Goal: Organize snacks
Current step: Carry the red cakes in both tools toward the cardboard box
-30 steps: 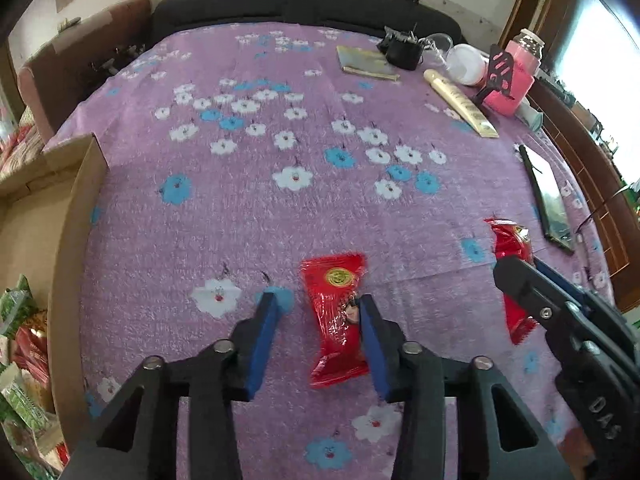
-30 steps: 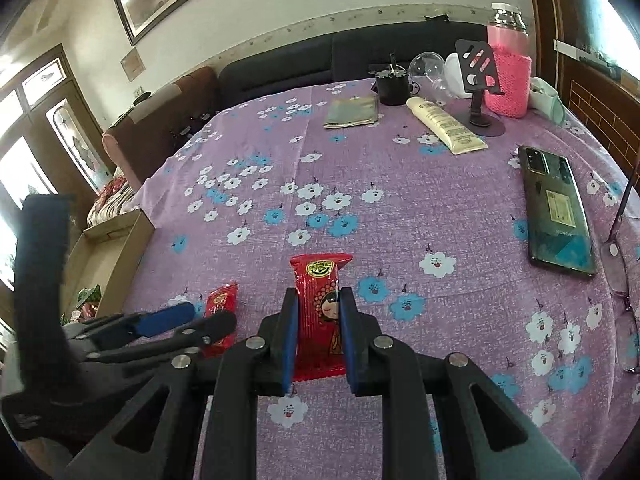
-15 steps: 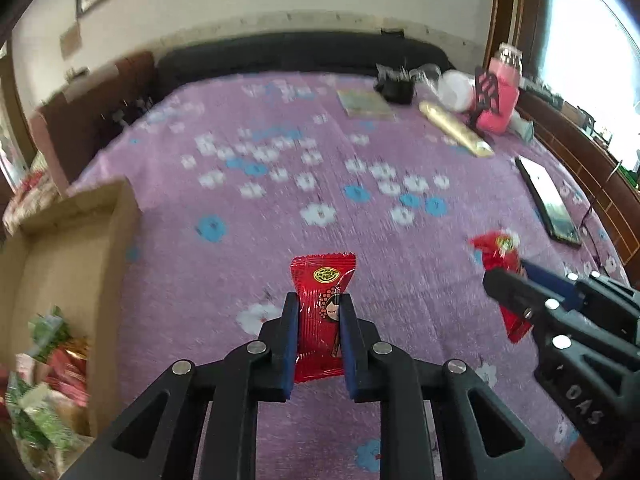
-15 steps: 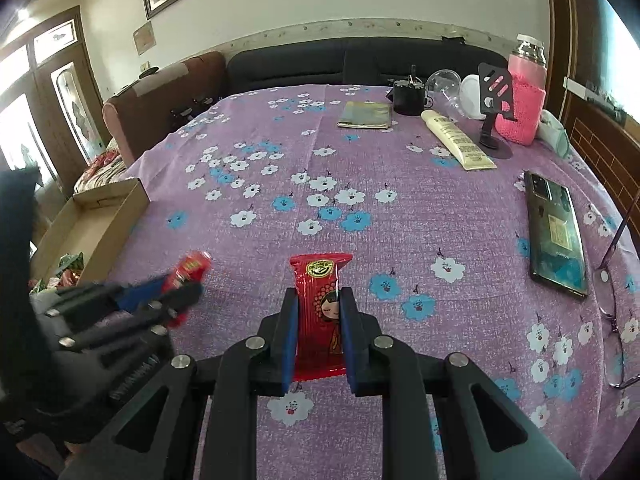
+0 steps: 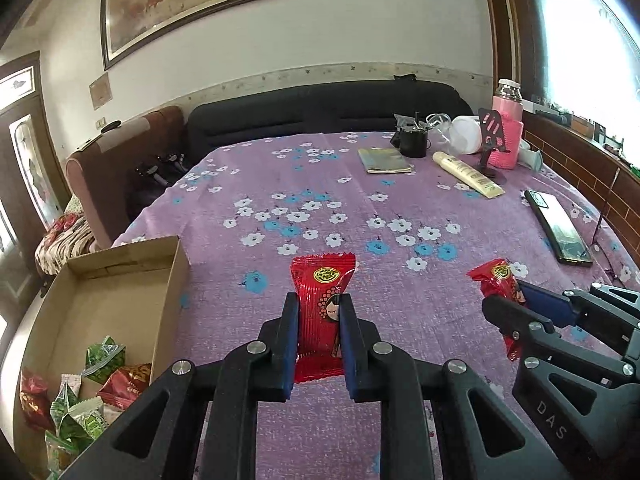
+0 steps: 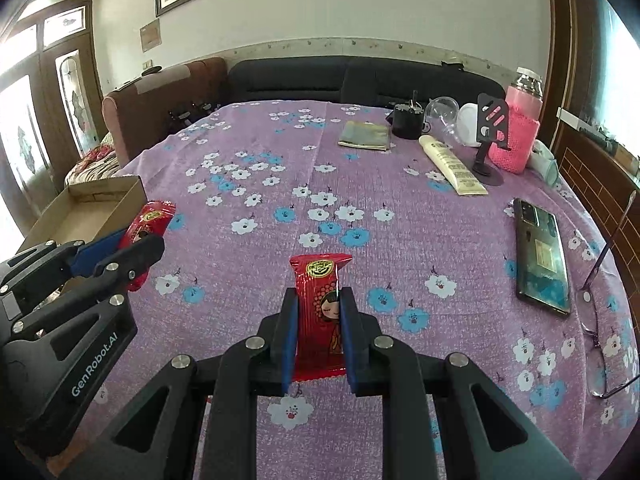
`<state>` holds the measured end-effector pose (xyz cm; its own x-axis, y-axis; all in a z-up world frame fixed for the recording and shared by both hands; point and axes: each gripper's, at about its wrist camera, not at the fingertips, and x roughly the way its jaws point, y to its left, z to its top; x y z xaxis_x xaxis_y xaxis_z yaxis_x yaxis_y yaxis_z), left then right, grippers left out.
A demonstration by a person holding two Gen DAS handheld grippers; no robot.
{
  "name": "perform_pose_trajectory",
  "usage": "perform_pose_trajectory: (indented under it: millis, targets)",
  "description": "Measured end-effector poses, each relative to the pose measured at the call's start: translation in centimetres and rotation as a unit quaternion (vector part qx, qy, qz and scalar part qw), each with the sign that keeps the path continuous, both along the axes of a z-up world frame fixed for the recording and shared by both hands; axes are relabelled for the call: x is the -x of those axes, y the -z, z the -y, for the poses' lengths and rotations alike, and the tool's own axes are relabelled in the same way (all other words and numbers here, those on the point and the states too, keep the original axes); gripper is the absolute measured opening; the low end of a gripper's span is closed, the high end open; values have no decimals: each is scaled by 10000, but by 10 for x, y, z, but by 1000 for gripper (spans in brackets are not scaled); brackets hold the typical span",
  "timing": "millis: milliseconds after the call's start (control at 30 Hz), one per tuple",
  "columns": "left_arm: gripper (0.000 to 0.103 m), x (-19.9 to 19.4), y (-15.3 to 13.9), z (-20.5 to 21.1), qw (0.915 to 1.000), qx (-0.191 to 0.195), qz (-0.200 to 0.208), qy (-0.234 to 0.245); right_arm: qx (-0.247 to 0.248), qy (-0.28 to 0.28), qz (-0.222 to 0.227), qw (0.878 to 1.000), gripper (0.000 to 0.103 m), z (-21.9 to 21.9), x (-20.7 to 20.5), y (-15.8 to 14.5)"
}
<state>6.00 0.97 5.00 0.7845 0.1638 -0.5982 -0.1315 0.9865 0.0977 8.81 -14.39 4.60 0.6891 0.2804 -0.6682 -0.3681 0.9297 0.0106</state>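
A: Change since the earlier frame: the left gripper (image 5: 318, 340) stood wide around the left red packet (image 5: 321, 312) as it lay on the purple cloth (image 5: 320, 184); the jaws are now clamped on it and it is lifted clear, with the cardboard box (image 5: 120, 292) fuller in view. The right gripper (image 6: 318, 338) shows no change of grip

B: State of each tong?

A: Both narrow, each pinching a packet at mid-body. The right red packet (image 6: 322, 312) stands upright between the blue pads, top seam toward 12 o'clock. In the left wrist view the right gripper appears at 4 o'clock; the box sits at 8 o'clock, with green and red snacks (image 5: 88, 384) piled in its near end

B: Handling properties?

A: Judged light, soft and crinkly; the film wrapper is probably slippery and buckles under pressure. Hold across the filled middle, as now, not at the flat crimped ends, which could slide out

B: Surroundings?

A: A phone (image 6: 540, 256) lies at 3 o'clock in the right wrist view; a cream tube (image 6: 452, 166) and pink bottle (image 6: 518, 128) stand toward 1 o'clock, well apart from both packets
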Motion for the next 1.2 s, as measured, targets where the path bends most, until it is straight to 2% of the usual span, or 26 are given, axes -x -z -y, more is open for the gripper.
perform_pose_trajectory:
  millis: [400,667,933,1200]
  targets:
    - [19,9,-7,1,9997,-139,146,-164,-147,22,186,9997,18,3,5,-11]
    - [19,41,-28,-6,9996,-6,270,-97,-405,-49,169,9990,18,3,10,-23]
    - [19,78,-43,-50,9980,47,455,-432,-423,-617,155,9971,19,-35,39,-38]
    - [19,109,-36,-105,9938,-10,508,-989,-578,-1399,-209,9883,19,-89,70,-39]
